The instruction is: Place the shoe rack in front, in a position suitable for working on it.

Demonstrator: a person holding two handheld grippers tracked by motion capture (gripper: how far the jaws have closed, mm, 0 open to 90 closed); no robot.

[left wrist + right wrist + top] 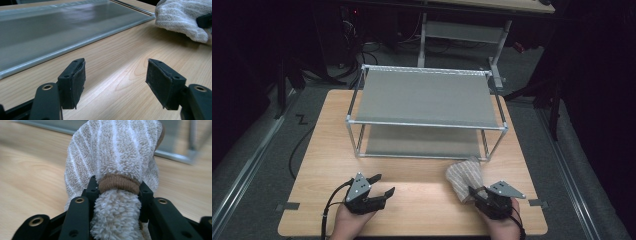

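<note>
Pinching one striped towel (pixel 112 152) between its two black jaws, the right gripper (pixel 478 192) has hold of the cloth at a brown hemmed band, as the right gripper view shows; the pads press in on the bunched terry from both sides. That single towel, beige with pale stripes, sits at the near right of the wooden table (pixel 412 200), bulging up and away from the jaws toward the far side, its far end near the front right leg of the rack (pixel 427 107). In the left gripper view the same towel (pixel 180 17) shows at the far right, resting on the tabletop.

One left gripper (pixel 379 187) rests at the near left of the table, well apart from the towel. Its two jaws stand wide apart with nothing between them but bare wood.

One metal-framed rack stands at the far middle of the table, with two grey shelves: one on top and one low, just above the tabletop. Two hands come in from the near edge, one behind each gripper, and one dark cable trails from the left gripper off the near edge.
</note>
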